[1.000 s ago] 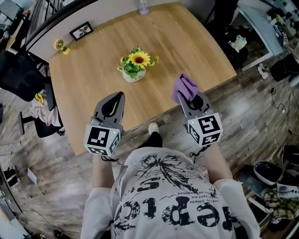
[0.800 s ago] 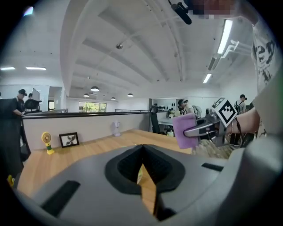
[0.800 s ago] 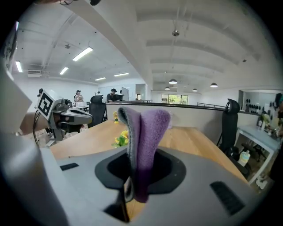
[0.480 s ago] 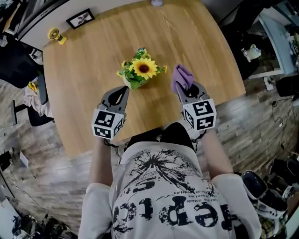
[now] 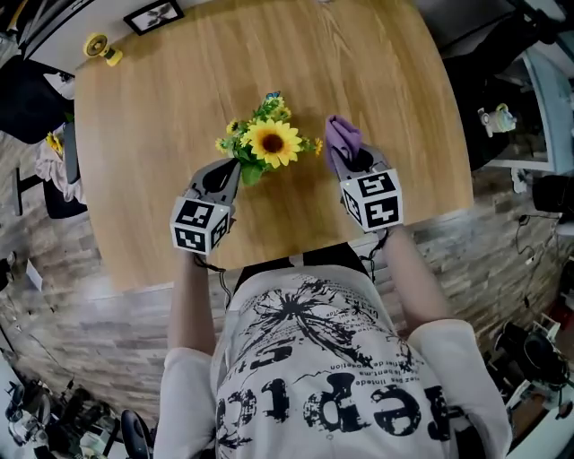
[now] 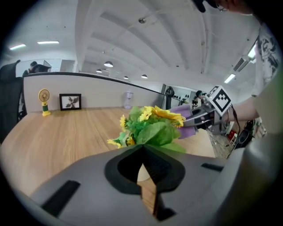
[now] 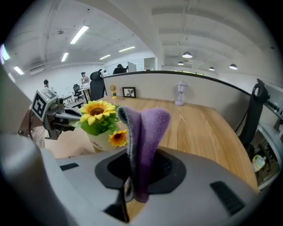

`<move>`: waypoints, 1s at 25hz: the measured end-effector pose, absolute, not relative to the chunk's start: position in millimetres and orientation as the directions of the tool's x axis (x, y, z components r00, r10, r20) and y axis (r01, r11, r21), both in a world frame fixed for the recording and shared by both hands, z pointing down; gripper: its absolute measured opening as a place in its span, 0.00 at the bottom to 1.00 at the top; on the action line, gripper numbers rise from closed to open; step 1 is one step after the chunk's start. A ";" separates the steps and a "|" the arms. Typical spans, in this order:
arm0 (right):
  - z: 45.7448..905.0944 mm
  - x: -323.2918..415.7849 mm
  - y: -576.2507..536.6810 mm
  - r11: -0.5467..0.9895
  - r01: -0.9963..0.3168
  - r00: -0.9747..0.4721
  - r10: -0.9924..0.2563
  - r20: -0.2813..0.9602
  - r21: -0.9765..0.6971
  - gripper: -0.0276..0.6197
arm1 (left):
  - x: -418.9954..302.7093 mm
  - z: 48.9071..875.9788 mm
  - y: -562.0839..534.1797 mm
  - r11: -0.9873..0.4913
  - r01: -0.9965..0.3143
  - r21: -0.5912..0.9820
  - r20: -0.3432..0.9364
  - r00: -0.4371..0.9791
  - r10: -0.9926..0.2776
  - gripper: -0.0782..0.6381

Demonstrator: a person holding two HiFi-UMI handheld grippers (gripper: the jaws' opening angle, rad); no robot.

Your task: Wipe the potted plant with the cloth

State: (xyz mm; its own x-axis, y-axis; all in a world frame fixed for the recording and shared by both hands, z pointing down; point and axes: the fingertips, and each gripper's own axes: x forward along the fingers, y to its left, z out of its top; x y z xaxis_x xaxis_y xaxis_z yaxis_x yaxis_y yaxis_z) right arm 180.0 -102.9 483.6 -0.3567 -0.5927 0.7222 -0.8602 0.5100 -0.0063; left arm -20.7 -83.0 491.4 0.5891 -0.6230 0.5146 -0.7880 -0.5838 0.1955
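The potted plant, yellow sunflowers and green leaves in a white pot, stands near the middle of the wooden table. My left gripper sits shut and empty just at the plant's left side; its own view shows the plant right beyond the closed jaws. My right gripper is shut on a folded purple cloth, held upright a short way right of the flowers. In the right gripper view the cloth sticks up from the jaws beside the plant.
A small framed picture and a yellow mini fan stand at the table's far left edge. A white bottle is at the far edge. A dark chair is left of the table.
Both grippers have come forward and down over the table, closing in on the plant from either side. The cloth stays in the right gripper.
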 end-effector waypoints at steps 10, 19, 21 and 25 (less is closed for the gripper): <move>541.3 141.2 -140.0 0.668 -0.739 -0.450 -0.394 0.802 -0.087 0.16 | -20.0 497.2 -90.0 -0.542 -0.818 0.191 0.537 0.549 -0.640 0.11; 559.6 103.1 -130.5 0.718 -0.677 -0.500 -0.290 0.816 -0.159 0.17 | -19.4 498.5 -89.8 -0.545 -0.821 0.173 0.544 0.541 -0.642 0.11; 561.7 95.1 -126.0 0.716 -0.673 -0.516 -0.278 0.810 -0.184 0.16 | -19.0 498.6 -89.9 -0.545 -0.819 0.176 0.538 0.544 -0.644 0.11; 563.5 88.2 -122.4 0.691 -0.697 -0.517 -0.300 0.802 -0.191 0.16 | -18.5 498.5 -90.1 -0.546 -0.818 0.179 0.530 0.548 -0.647 0.11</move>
State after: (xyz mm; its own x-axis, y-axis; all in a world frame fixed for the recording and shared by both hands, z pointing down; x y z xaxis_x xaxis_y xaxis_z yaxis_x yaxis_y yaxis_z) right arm 88.2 -122.4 563.5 -0.5174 -0.2997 0.8015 -0.6970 0.6910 -0.1915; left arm -18.5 -90.1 498.5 0.5480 -0.6474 0.5297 -0.8184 -0.5460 0.1795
